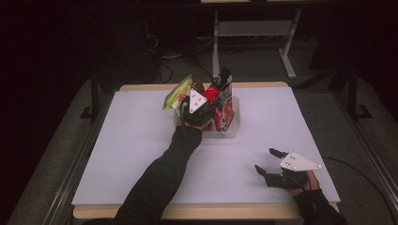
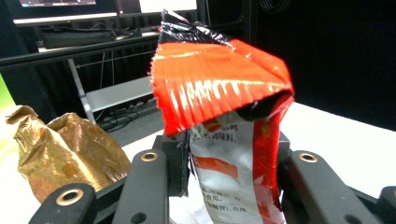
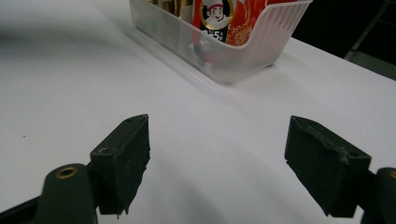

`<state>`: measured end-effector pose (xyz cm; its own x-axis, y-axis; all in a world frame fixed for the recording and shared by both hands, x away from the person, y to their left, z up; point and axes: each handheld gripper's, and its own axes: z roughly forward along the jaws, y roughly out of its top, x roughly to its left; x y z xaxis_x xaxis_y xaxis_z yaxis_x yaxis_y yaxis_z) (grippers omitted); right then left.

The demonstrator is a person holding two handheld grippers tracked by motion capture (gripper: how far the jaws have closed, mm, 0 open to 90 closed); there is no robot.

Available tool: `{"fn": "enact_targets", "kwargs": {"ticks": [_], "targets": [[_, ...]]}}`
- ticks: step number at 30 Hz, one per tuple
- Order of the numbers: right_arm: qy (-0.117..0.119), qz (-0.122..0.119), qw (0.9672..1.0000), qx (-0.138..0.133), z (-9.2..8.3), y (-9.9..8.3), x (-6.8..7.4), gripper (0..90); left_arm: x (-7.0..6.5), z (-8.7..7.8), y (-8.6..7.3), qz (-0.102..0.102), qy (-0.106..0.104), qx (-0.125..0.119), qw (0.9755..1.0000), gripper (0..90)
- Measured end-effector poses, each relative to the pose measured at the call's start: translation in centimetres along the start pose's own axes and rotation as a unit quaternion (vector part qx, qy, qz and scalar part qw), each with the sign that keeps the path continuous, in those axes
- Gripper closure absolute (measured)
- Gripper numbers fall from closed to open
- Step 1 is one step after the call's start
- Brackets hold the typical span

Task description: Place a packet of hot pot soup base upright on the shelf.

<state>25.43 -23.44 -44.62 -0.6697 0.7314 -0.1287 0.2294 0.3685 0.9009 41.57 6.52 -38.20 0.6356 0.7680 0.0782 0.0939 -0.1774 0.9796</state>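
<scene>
A dark room with desk frames behind; a white table top [image 1: 141,154] on a wooden base fills the high view.

Container: 1 clear plastic bin [image 1: 232,129] stands at the far middle of the table, holding upright snack packets. In the right gripper view the bin [image 3: 243,42] lies ahead and slightly right of the jaws, well apart from them.

Arms: the person's left forearm, in a dark sleeve, reaches forward to the bin; the right hand rests at the near right edge. The left is plainly the nearer of the 2.

Packets: a red and white packet [image 1: 224,101] stands in the bin with its long axis near vertical, its top folded over. Beside it sit a gold packet [image 2: 60,149] and a green-yellow packet [image 1: 177,93] that leans out to the left.

Left gripper [image 1: 197,108]: seen along its jaws, the red and white packet [image 2: 233,154] rises between the 2 fingers [image 2: 180,161]. The gap is narrow, roughly the packet's width; the fingers appear to lie against its sides, though firm pinching cannot be confirmed. Any lift or release would run along the packet's upright axis.

Right gripper [image 1: 270,164]: fingers [image 3: 123,163] spread wide, holding nothing, above bare table.
</scene>
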Motion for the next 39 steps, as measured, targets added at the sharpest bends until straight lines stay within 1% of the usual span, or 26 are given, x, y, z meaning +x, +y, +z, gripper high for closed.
{"fn": "enact_targets", "kwargs": {"ticks": [3, 8, 10, 11, 12, 16, 19, 21, 29, 32, 33, 34, 35, 37, 38, 39], "targets": [[0.001, 0.0, 1.0, -0.001, 0.0, 0.0, 0.0, 21.5, 0.0, 0.0, 0.0, 0.003, -0.001, 0.004, 1.0, 61.3], [0.0, 0.0, 1.0, -0.001, 0.0, 0.0, 0.0, 21.5, 0.0, -0.1, 0.2, 0.005, -0.01, 0.007, 0.9999, 59.0], [-0.001, 0.0, 1.0, 0.0, 0.0, 0.0, 0.0, 21.5, 0.0, -0.2, 0.4, 0.011, -0.01, 0.011, 0.9998, 58.5], [-0.002, 0.002, 1.0, 0.001, 0.0, 0.0, -0.1, 21.5, 0.0, -0.2, 0.5, 0.012, -0.012, 0.011, 0.9998, 57.8], [-0.003, 0.003, 1.0, 0.0, 0.0, -0.1, -0.1, 21.5, 0.0, -0.3, 0.7, 0.011, -0.019, 0.009, 0.9997, 54.8], [-0.005, 0.004, 1.0, 0.001, 0.0, -0.1, -0.1, 21.8, 0.0, -0.5, 1.3, 0.027, -0.024, 0.016, 0.9992, 54.7], [-0.008, 0.001, 1.0, 0.004, 0.0, 0.0, 0.0, 22.0, 0.1, -0.8, 1.4, 0.028, -0.028, 0.02, 0.999, 54.7], [-0.014, 0.002, 0.9998, 0.01, 0.1, 0.0, 0.0, 21.9, 0.2, -1.2, 1.4, 0.027, -0.031, 0.017, 0.999, 55.5], [-0.015, 0.002, 0.9998, 0.011, 0.1, 0.0, -0.1, 21.9, 0.5, -2.5, 1.2, 0.033, -0.05, 0.017, 0.9981, 58.8], [-0.016, 0.002, 0.9998, 0.008, 0.1, 0.0, -0.2, 22.1, 0.7, -3.1, 1.2, 0.042, -0.056, 0.019, 0.9973, 59.3], [-0.015, 0.004, 0.9998, 0.009, 0.0, 0.0, -0.2, 22.5, 0.7, -3.2, 1.2, 0.041, -0.058, 0.019, 0.9973, 59.3], [-0.015, 0.005, 0.9998, 0.008, 0.0, -0.1, -0.2, 22.5, 0.8, -3.4, 1.2, 0.049, -0.059, 0.021, 0.9968, 59.3], [-0.016, 0.005, 0.9998, 0.009, 0.0, -0.1, -0.2, 22.6, 0.8, -3.6, 1.3, 0.052, -0.061, 0.021, 0.9965, 59.1], [-0.012, 0.005, 0.9999, 0.009, 0.0, -0.1, -0.2, 27.5, 0.7, -3.9, 1.3, 0.061, -0.062, 0.023, 0.996, 58.3], [-0.01, 0.003, 0.9999, 0.008, 0.0, -0.1, -0.2, 28.6, 0.7, -4.1, 1.3, 0.069, -0.063, 0.025, 0.9953, 57.1], [-0.009, 0.001, 0.9999, 0.009, 0.0, 0.0, -0.1, 27.9, 0.7, -4.2, 1.3, 0.079, -0.065, 0.028, 0.9944, 56.8]]}}
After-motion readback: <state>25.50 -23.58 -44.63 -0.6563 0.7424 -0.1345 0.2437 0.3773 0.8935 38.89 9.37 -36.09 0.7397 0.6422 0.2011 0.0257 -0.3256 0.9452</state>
